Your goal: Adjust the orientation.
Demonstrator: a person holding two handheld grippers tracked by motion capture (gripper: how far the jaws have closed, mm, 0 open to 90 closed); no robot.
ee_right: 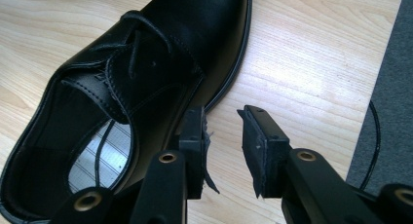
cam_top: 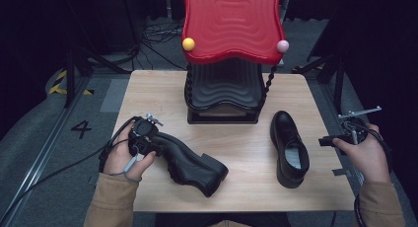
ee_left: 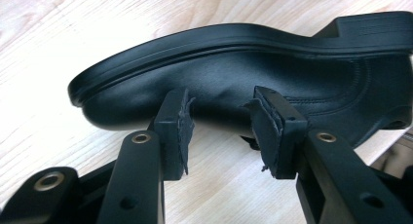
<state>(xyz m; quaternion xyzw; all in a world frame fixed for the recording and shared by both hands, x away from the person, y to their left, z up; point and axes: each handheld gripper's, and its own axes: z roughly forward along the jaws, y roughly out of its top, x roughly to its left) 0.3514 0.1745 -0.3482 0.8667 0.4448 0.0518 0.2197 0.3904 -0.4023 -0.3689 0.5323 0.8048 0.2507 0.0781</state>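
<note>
1. We work on the black leather lace-up shoe lying on its side (cam_top: 193, 163) at the near left of the pale wooden table (cam_top: 236, 192), its sole turned away from us and its heel toward the table's middle.
2. In the left gripper view this tipped shoe (ee_left: 253, 83) sits just beyond the left gripper (ee_left: 221, 119), whose jaws stand apart with the toe end of the upper between the pads, apparently at or near contact; nothing is clamped yet.
3. To do this step well, we judge that we should push the pads further over the upper before closing, since smooth leather may slip from a shallow bite.
4. The second black leather shoe (cam_top: 290, 148) stands upright at the near right.
5. The right gripper (ee_right: 224, 146) hangs open beside that shoe's outer edge, holding nothing, over bare table.
6. Behind both shoes stands a black ribbed rack with a red wavy top (cam_top: 230, 24).
</note>
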